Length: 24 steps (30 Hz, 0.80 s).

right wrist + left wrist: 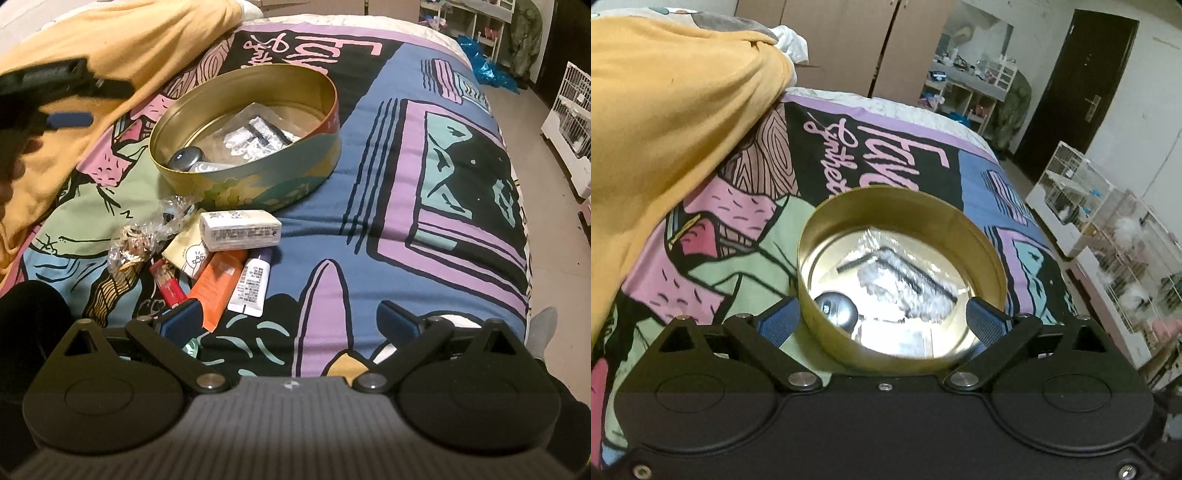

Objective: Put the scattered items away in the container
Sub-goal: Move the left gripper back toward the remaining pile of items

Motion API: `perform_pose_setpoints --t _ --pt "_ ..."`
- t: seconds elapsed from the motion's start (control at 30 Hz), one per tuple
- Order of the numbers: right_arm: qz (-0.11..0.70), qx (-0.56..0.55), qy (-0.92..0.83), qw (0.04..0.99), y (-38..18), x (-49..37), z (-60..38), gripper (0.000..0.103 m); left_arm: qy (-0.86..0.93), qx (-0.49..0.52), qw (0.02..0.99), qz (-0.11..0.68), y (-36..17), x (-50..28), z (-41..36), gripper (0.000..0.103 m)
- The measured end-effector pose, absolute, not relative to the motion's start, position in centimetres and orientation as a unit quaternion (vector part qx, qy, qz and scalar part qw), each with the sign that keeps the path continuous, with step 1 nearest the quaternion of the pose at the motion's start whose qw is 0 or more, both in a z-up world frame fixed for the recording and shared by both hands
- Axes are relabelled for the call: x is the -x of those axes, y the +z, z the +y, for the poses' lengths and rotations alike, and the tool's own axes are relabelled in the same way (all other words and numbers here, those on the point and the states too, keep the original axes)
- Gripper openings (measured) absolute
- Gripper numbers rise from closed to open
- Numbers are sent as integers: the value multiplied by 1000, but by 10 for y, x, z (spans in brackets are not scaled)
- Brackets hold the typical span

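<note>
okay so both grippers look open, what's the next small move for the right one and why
Probably ease the right gripper forward-left over the white box and close on it. Its jaws are open and empty, the box lies on top of the pile beside the round tin, and the tin has room.

Both views are evenly lit by soft indoor light, moderately bright, with a dark vignette in the corners and strong fisheye bending toward the edges. In the left wrist view the polished floor of the round tin point(901, 280) throws back bright glare, and the plastic bag point(905, 273) in it is smeared by motion blur. In the right wrist view the left hand-held gripper point(70, 99) at the upper left is blurred, and the pile of small items casts only faint shadows on the bedspread point(406, 206).
</note>
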State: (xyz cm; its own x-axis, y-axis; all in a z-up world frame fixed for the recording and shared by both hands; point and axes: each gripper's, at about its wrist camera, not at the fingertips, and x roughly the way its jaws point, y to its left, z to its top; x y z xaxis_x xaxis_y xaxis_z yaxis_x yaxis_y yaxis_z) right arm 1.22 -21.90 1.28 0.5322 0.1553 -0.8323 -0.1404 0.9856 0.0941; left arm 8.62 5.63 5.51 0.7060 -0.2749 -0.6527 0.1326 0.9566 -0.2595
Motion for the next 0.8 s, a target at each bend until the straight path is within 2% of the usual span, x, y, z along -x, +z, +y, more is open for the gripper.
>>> perform_pose_setpoints --t 0.53,0.8 --pt "473 -20 97 875 11 -17 -220 103 -124 91 908 391 6 -17 60 96" --pt "474 -13 110 874 7 -28 -210 103 -125 94 906 394 -2 1 68 96"
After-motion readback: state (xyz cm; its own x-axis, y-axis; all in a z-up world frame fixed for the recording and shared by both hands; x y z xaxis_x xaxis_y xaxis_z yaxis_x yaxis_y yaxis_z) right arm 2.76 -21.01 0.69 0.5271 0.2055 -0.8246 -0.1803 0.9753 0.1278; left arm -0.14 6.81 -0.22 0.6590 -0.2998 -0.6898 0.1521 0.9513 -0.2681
